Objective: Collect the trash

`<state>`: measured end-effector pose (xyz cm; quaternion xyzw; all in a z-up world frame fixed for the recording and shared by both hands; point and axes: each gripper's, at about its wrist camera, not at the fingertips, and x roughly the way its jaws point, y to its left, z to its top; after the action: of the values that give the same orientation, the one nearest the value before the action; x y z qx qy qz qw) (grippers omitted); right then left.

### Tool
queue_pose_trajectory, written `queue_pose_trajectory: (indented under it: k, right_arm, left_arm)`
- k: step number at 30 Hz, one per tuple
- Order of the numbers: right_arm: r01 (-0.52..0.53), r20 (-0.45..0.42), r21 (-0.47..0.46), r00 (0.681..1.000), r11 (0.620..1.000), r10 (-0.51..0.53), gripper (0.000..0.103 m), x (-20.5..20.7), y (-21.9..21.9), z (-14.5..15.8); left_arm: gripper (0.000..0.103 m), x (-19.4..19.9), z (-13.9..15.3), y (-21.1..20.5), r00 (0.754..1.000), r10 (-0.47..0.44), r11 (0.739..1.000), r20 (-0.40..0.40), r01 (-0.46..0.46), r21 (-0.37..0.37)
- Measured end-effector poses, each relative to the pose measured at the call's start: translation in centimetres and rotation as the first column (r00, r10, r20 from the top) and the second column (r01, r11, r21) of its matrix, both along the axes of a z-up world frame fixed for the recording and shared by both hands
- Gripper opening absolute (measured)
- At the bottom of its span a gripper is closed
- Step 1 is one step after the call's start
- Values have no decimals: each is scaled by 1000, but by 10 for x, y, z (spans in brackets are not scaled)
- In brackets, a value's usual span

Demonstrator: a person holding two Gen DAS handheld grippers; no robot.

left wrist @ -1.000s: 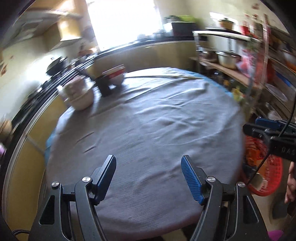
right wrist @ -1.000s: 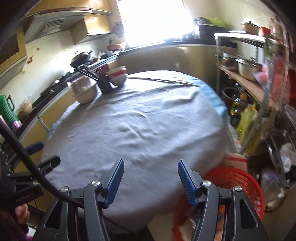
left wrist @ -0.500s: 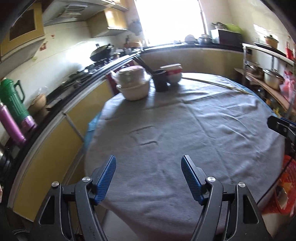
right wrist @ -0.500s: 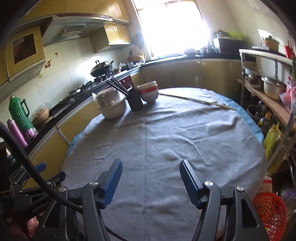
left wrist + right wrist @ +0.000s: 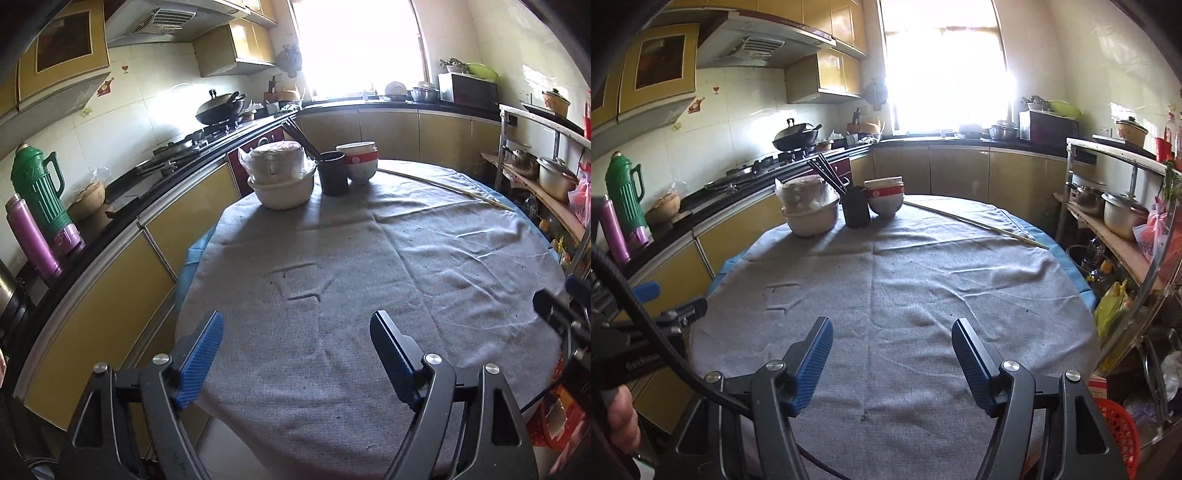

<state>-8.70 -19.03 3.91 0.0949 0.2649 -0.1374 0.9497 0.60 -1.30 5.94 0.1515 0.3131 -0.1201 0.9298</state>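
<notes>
- Hovering over the near edge of the round worktop (image 5: 406,258), the left gripper (image 5: 295,325) and right gripper (image 5: 892,326) were both pointed down at the grey cloth.
- The fingers of each had just been opening and were spread, with nothing between them.
- No obvious litter was seen on the cloth, only dark specks too small to identify.
- The likeliest trash was judged to be the long thin stick (image 5: 975,223) lying flat near the far right rim, well apart from both grippers.
- It was judged light, stiff and probably brittle. A pinch near its middle would keep it balanced, and the soft cloth could be caught with it.
- The red basket (image 5: 1119,435) on the floor at the right was taken to be the bin.
- The wrapped bowl (image 5: 280,177) and chopstick holder (image 5: 333,173) were judged not to be trash.
</notes>
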Motion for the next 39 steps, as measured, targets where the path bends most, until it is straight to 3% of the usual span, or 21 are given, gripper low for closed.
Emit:
queue_pose_trajectory:
  k: [18,39]
  right_arm:
    - [-20,21,20,1000,1000,20,71,26,-6,15]
    - [-34,-9,43,999,999,34,71,24,9,-3]
  left_arm:
    - [82,17,4,11,999,36,999,-37,-37,-29]
    - [82,27,-4,27,996,77,997,-45,-78,-24]
